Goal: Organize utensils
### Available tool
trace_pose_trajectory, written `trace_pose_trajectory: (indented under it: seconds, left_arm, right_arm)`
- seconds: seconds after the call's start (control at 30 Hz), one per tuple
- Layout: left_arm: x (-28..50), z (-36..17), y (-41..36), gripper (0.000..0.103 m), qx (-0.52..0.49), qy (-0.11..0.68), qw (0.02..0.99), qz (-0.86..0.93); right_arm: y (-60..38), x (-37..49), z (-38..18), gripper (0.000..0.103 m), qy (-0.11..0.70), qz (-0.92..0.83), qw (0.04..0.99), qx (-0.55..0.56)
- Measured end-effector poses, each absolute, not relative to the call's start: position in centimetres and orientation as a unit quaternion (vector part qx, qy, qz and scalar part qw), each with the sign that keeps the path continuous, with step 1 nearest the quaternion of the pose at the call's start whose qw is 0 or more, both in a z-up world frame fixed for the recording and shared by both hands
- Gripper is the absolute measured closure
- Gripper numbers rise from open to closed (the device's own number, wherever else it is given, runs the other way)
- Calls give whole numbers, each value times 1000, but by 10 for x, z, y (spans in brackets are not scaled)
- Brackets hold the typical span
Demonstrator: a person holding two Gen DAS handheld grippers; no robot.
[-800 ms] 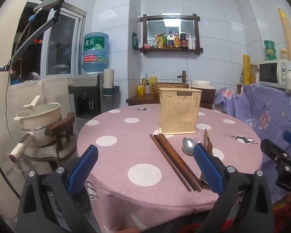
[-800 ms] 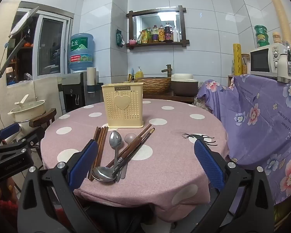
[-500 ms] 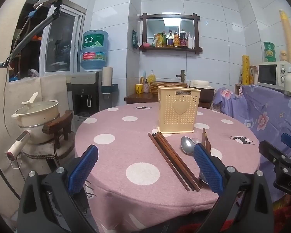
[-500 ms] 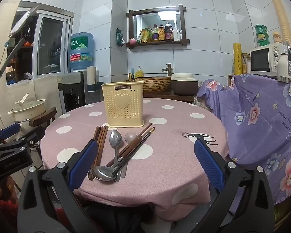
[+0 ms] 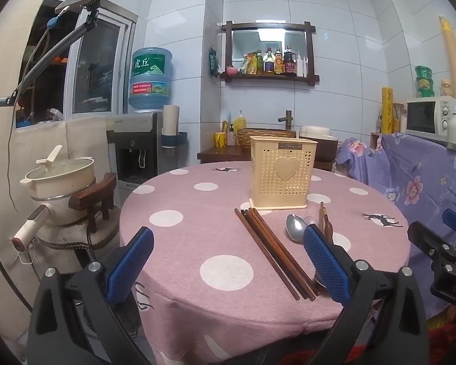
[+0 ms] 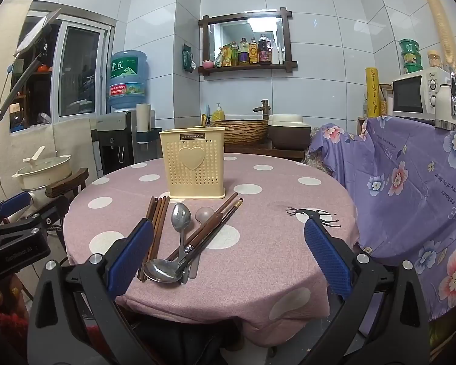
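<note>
A cream perforated utensil holder [image 5: 282,172] [image 6: 195,162] stands upright on the round pink polka-dot table [image 5: 179,249] [image 6: 273,261]. In front of it lie a bundle of dark wooden chopsticks [image 5: 272,248] [image 6: 155,225], a steel spoon [image 5: 294,231] [image 6: 180,216], a ladle [image 6: 162,270] and more chopsticks [image 6: 217,226]. My left gripper [image 5: 228,270] is open and empty, at the table's near edge. My right gripper [image 6: 228,258] is open and empty, before the near edge, with the utensil pile between its fingers.
A pot [image 5: 59,176] sits on a stool left of the table. A purple flowered cloth [image 6: 410,188] covers furniture on the right, with a microwave [image 6: 422,95] on it. A water dispenser [image 5: 143,149] and a counter with a basket [image 6: 241,130] stand behind.
The left gripper has drifted slightly left and back, so the table sits a little further right in its view. The right gripper has hardly moved. Nothing on the table moved.
</note>
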State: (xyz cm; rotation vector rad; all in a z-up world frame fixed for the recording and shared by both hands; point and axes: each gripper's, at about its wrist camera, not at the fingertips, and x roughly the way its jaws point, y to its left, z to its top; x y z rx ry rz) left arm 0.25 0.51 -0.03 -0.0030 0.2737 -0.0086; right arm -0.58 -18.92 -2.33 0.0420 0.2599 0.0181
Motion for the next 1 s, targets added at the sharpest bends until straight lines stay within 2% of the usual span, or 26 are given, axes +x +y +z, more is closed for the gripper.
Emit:
trace_pose_trajectory:
  seconds: [1.0]
  left_arm:
    - [0,-7,9,5,1,139,990,-4]
  right_arm:
    - [-187,-3,-27,5,133,9,991,19]
